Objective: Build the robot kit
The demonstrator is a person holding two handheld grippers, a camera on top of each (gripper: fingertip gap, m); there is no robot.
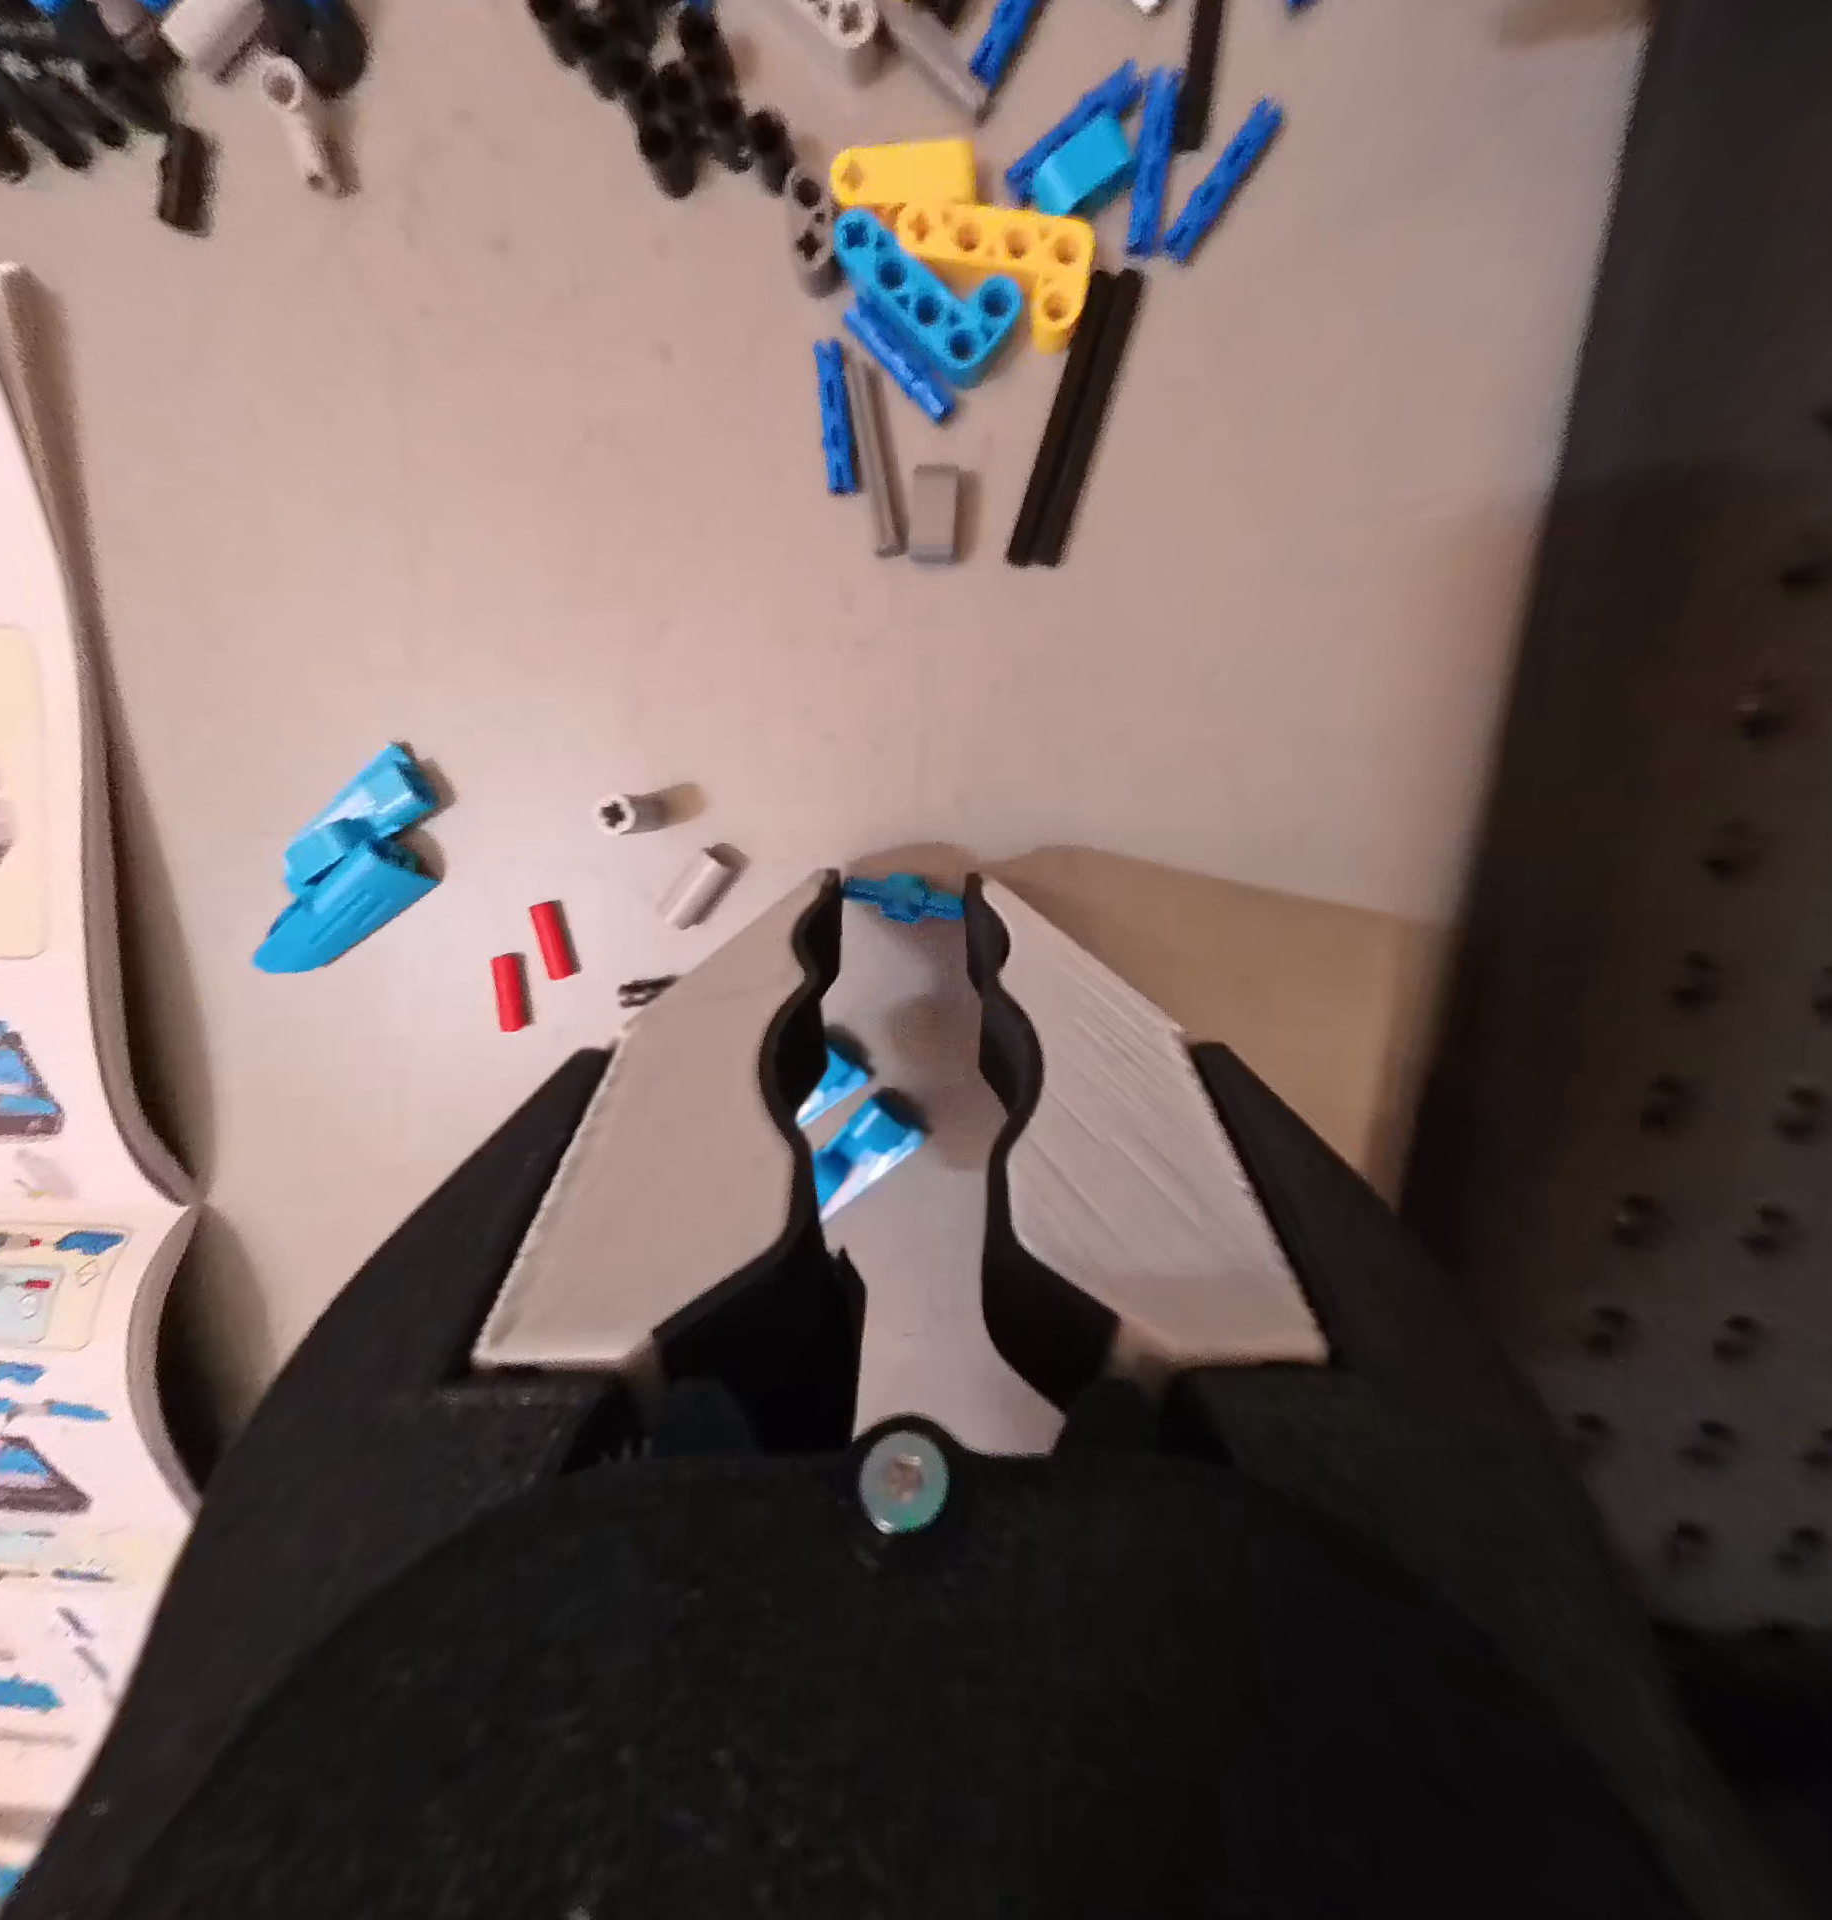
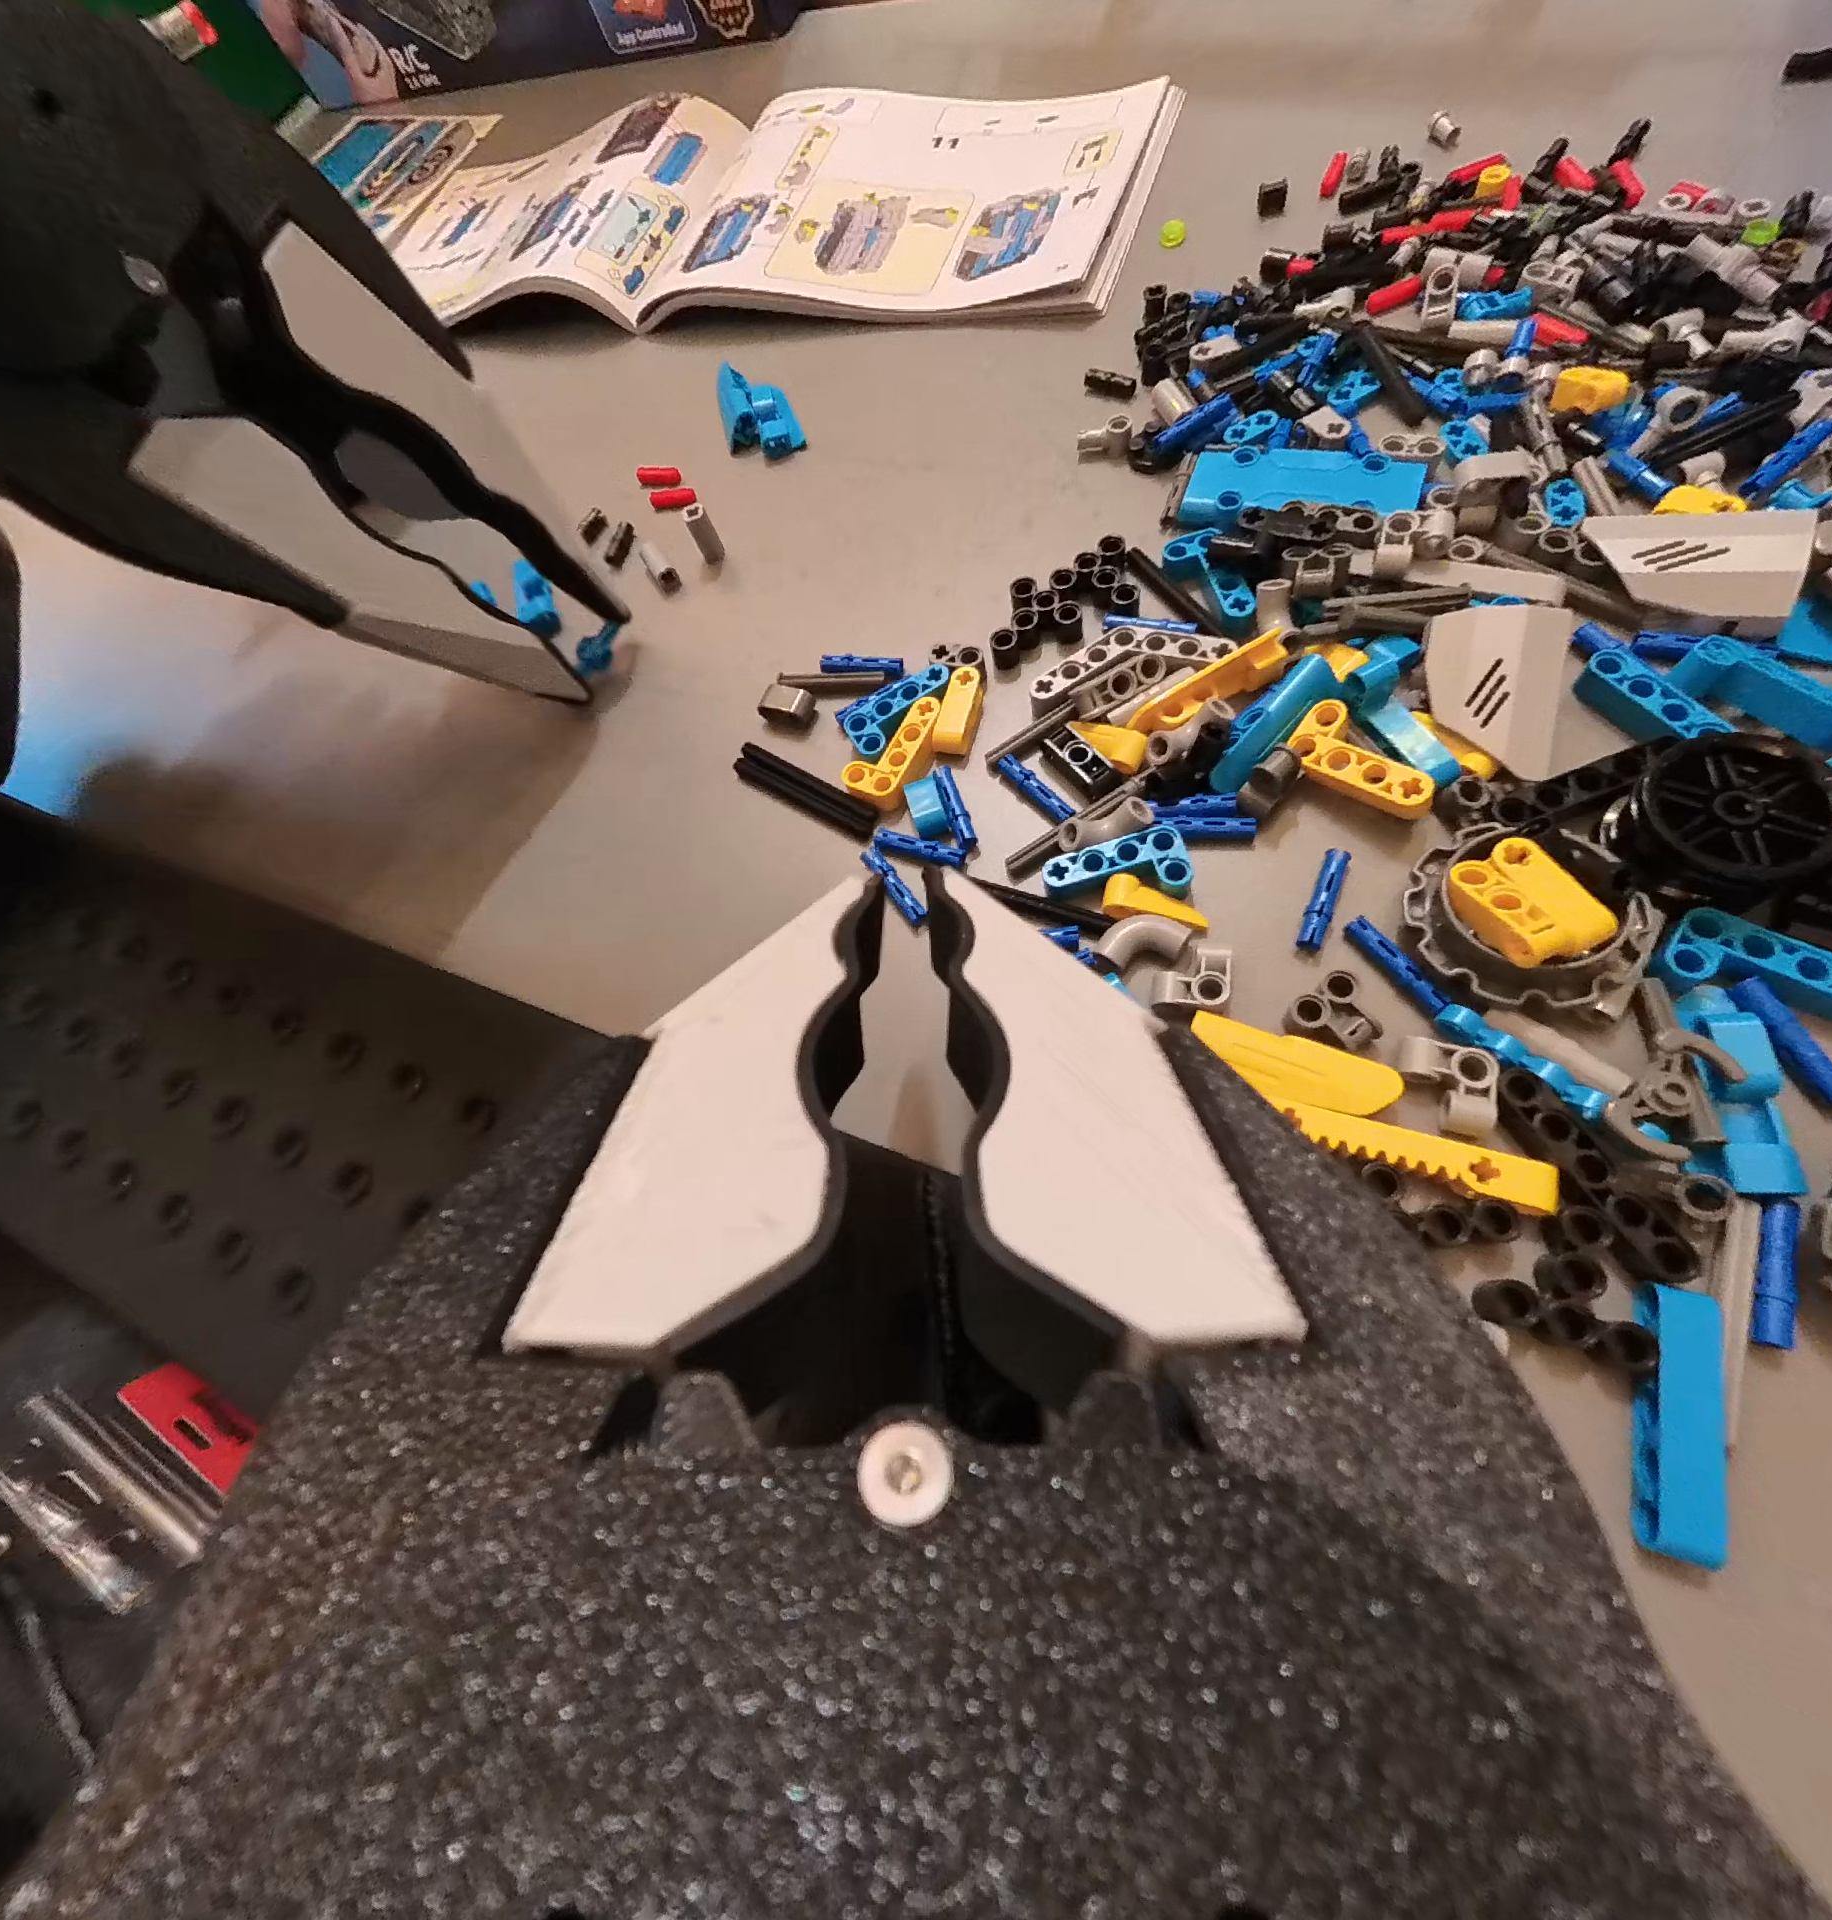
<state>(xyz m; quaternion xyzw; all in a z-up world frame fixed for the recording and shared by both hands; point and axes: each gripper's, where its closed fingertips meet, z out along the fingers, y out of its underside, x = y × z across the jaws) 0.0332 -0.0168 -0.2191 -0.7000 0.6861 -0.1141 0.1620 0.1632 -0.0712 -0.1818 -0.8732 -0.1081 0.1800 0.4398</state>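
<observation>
My left gripper point(image 1: 903, 896) is shut on a small blue pin point(image 1: 901, 899), held crosswise between its tips just above the grey table point(image 1: 579, 520). It also shows in the right wrist view point(image 2: 595, 649), at the left. Two light-blue curved pieces point(image 1: 860, 1132) lie under its fingers. My right gripper point(image 2: 904, 896) hovers at the near edge of a big pile of loose building pieces point(image 2: 1463, 675). Its jaws stand a narrow gap apart. A dark-blue pin point(image 2: 896, 888) shows in that gap; I cannot tell whether it is gripped or lies on the table.
An open instruction booklet point(image 2: 787, 208) lies at the far side; its edge also shows in the left wrist view point(image 1: 18, 935). Two red pins point(image 1: 553, 938), grey connectors point(image 1: 699, 883) and a light-blue piece pair point(image 1: 356, 862) lie nearby. A black perforated board point(image 2: 216, 1091) borders the table.
</observation>
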